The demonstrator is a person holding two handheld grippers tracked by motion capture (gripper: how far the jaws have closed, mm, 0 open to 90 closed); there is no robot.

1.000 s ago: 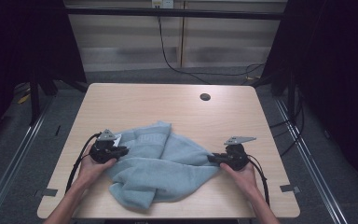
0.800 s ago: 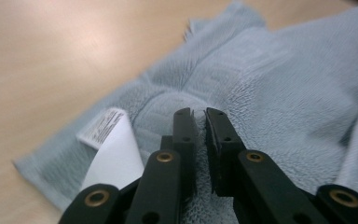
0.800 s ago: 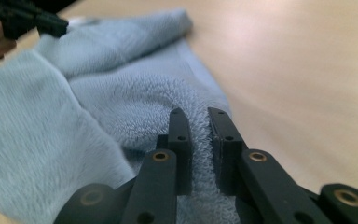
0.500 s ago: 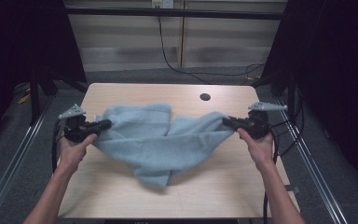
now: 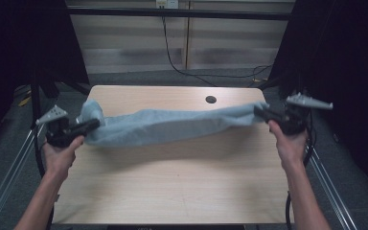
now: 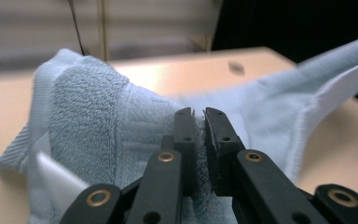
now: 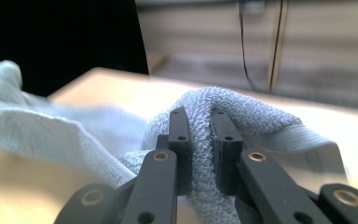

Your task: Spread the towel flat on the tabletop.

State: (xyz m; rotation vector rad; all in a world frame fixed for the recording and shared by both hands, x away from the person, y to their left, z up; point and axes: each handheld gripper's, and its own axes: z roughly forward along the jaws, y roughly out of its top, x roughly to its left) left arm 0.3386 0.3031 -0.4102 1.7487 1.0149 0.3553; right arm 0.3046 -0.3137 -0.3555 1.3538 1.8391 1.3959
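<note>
Pale blue terry cloth sits pinched in both of your grippers: one towel [image 5: 172, 125], two grips. Your left gripper [image 5: 87, 127] has its jaws nearly together, with only a thin fold of towel hem between the pads; in the left gripper view [image 6: 199, 116] the cloth bunches up on the left of the jaws and trails off toward 2 o'clock. Your right gripper [image 5: 261, 111] is clamped on a thicker roll of the cloth, so its jaws stand a little wider; in the right gripper view [image 7: 199, 114] the terry bulges up between the two pads.

The towel hangs clear above the wooden table [image 5: 172, 187], stretched into a narrow band. Its long axis runs from your left hand at 9 o'clock to your right hand at 3 o'clock, rising slightly toward the right end. The table's one round dark hole [image 5: 211, 99] lies just beyond the band at about 1 o'clock.
</note>
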